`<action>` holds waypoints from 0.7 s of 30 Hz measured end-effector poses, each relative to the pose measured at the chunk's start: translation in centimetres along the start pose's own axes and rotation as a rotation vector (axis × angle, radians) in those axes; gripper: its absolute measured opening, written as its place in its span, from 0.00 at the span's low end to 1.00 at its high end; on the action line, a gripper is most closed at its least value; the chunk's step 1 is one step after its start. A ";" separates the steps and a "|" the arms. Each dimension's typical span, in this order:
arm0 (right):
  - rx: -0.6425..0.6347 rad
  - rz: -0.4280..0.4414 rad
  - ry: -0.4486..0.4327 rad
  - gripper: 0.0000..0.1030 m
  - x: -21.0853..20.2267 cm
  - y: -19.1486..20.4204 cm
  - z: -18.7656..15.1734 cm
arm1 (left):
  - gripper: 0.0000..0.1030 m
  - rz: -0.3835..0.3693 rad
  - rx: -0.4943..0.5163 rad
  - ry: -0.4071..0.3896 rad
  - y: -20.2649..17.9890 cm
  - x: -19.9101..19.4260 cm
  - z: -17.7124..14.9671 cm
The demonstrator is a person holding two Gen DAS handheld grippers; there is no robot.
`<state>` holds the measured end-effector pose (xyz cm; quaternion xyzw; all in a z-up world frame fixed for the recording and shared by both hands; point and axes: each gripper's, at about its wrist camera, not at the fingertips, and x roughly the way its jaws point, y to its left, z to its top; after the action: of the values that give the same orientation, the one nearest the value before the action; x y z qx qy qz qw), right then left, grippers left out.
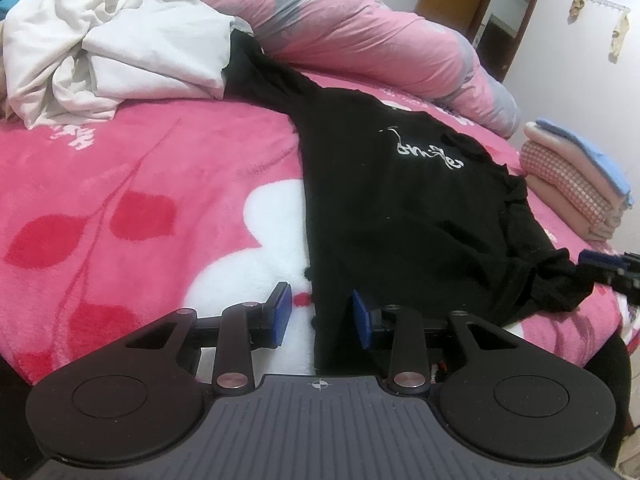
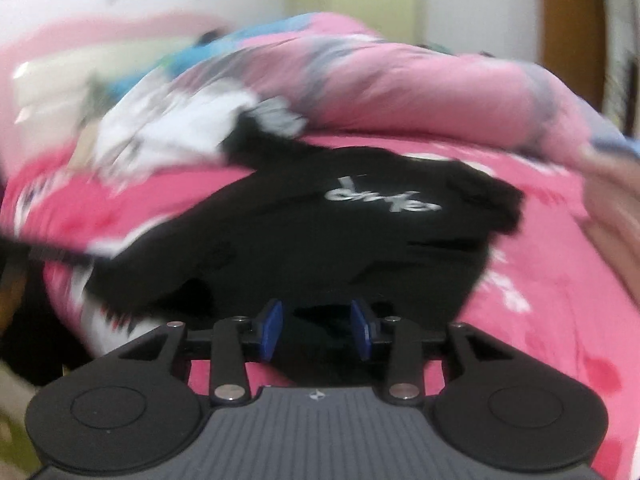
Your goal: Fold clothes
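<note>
Left hand-held gripper (image 1: 320, 320): jaws spread, nothing between the pads; the black garment's (image 1: 400, 208) near left edge lies in the gap below them.
Right hand-held gripper (image 2: 316, 334): jaws spread over the garment's (image 2: 320, 248) near hem, holding nothing; seen from the left wrist it sits at the far right (image 1: 612, 270), at a bunched corner.
Black garment: laid across the pink blanket (image 1: 140, 200) on the bed, white script print (image 1: 430, 154) facing up, one sleeve running under the white clothes heap (image 1: 120, 52).
Step in hand (judgement): taking hold of the near hem to start a fold.
Method: lower each gripper until one pad slides beneath the cloth, close on the hem only and not the blanket pile, then lift both corners level so the fold line stays straight.
Left wrist view only: folded stack (image 1: 576, 176) near the bed's right edge, pink quilt (image 1: 360, 28) behind, sharp detail.
Right wrist view only: hem directly beneath its jaws; picture is motion-blurred, so contact cannot be confirmed.
</note>
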<state>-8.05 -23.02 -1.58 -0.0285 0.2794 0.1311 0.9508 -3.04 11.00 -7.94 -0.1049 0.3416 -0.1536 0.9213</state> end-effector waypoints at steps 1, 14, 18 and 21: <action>0.021 -0.012 -0.003 0.39 0.2 -0.5 0.1 | 0.34 -0.001 -0.001 -0.002 0.0 0.0 0.0; -0.401 -0.045 0.103 0.39 6.1 4.0 0.3 | 0.34 -0.011 -0.008 -0.006 0.2 0.0 0.0; -0.489 -0.063 0.110 0.39 6.4 4.7 -0.3 | 0.34 -0.017 -0.007 -0.005 0.3 0.0 -0.1; -0.568 -0.071 0.109 0.39 6.5 5.4 -0.7 | 0.34 -0.019 -0.005 -0.003 0.3 0.0 0.0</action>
<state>-4.56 -16.41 -5.57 -0.3103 0.2811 0.1688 0.8923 -2.98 11.26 -8.07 -0.1105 0.3396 -0.1614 0.9200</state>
